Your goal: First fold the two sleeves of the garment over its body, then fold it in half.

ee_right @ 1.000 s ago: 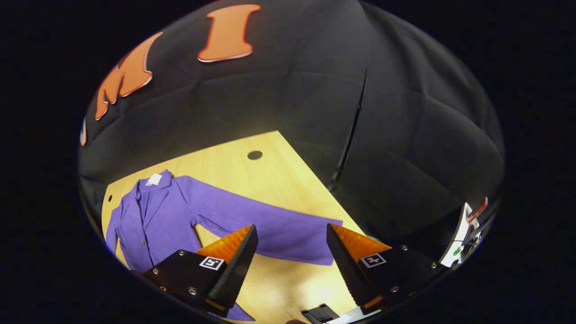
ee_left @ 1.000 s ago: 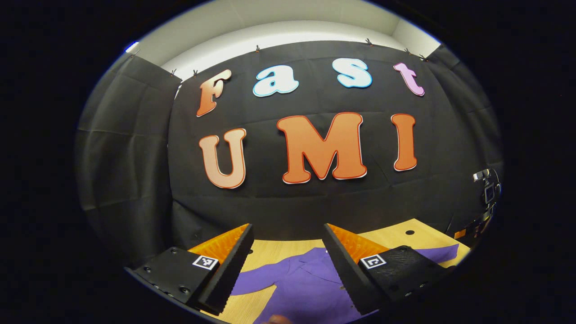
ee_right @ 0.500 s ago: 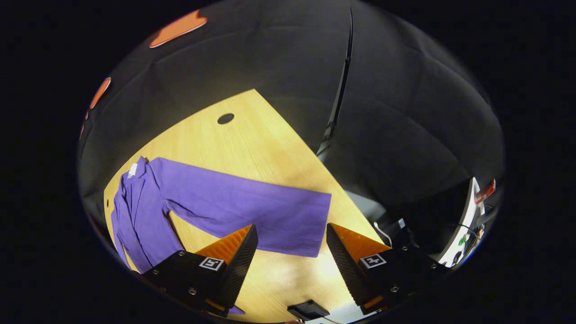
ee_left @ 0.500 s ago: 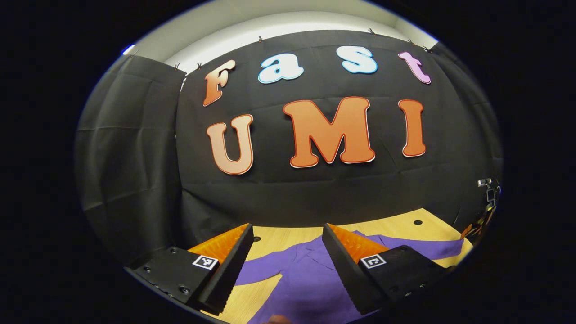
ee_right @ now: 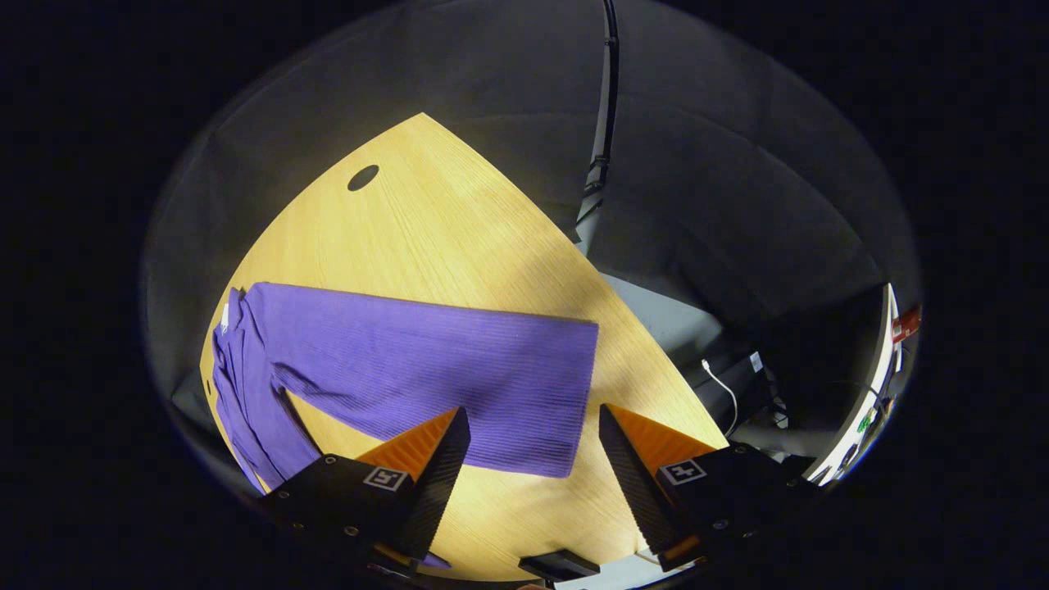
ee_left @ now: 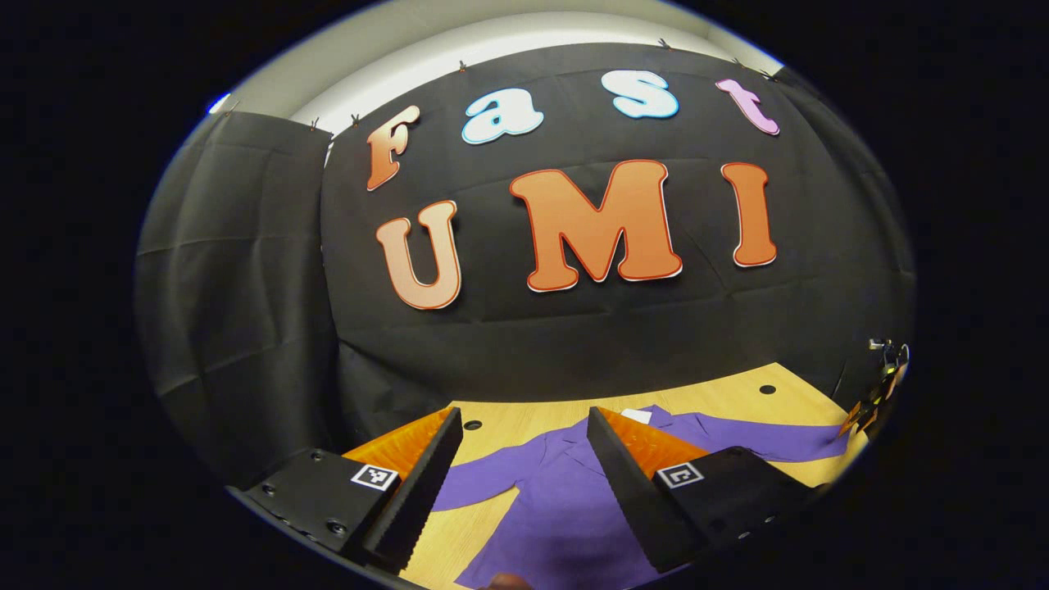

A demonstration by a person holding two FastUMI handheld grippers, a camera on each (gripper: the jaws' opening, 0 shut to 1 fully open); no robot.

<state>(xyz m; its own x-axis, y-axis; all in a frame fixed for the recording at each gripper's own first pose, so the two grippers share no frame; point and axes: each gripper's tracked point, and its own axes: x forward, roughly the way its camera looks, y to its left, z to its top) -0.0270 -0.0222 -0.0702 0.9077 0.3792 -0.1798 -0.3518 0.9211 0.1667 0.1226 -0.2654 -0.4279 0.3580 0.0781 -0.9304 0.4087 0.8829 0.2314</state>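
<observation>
step 1, the sleeve fold, looks unstarted: both the right gripper (ee_right: 529, 447) and left gripper (ee_left: 520, 451) gape empty, the sleeve (ee_right: 459, 373) cuff just ahead of the right jaws awaiting a pinch.

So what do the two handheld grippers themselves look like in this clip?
Both match: the left gripper and right gripper each have two wedge-shaped fingers with toothed inner edges, on black screwed blocks carrying small square black-and-white markers.

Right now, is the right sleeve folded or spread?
Spread. The sleeve lies flat on the table, stretched away from the body; no fold.
</observation>
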